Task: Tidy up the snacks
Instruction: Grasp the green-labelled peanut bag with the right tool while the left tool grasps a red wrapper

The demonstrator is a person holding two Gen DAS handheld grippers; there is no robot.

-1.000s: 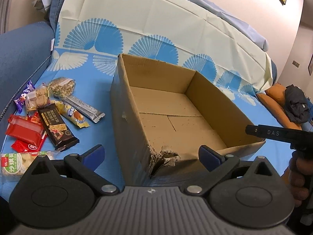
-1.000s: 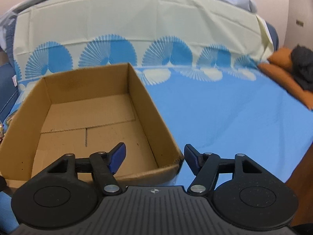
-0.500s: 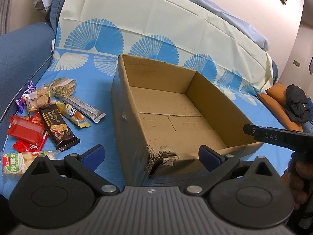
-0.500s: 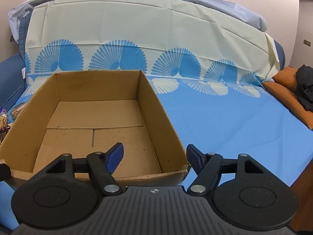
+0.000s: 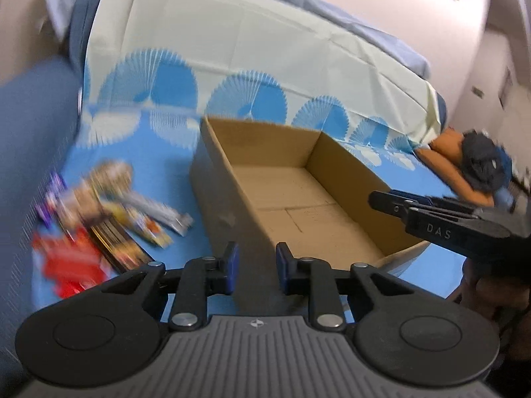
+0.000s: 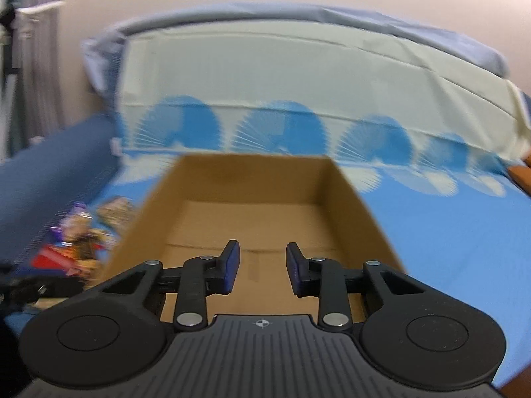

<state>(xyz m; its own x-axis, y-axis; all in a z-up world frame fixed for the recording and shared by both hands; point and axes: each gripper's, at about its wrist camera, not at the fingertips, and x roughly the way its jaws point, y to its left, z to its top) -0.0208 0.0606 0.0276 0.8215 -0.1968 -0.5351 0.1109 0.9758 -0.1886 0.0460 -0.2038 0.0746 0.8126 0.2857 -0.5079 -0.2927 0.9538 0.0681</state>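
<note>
Your snacks [image 5: 99, 219] lie in a loose pile on the blue bed sheet [image 5: 438, 275], to the left of the cardboard box [image 5: 298, 199], and none is in the box yet. That is the relation your next move turns on: the pile sits left and forward of your left gripper [image 5: 255, 267], on the near side of the box's left wall, while your right gripper [image 6: 259, 270] hovers over the box's open near end with that wall between it and the pile. So your left hand looks to be the nearer one, with a clear path.

Both sets of fingers stand apart with a narrow gap and hold nothing. The left fingers point along the box's near left corner, so you probably need to swing left before you descend.

The frames are blurred, so single packets are hard to tell apart. A long silver packet [image 5: 162, 214] lies at the pile's box-side edge, its long axis running from far left to near right, slanted across the line of your fingers.
</note>
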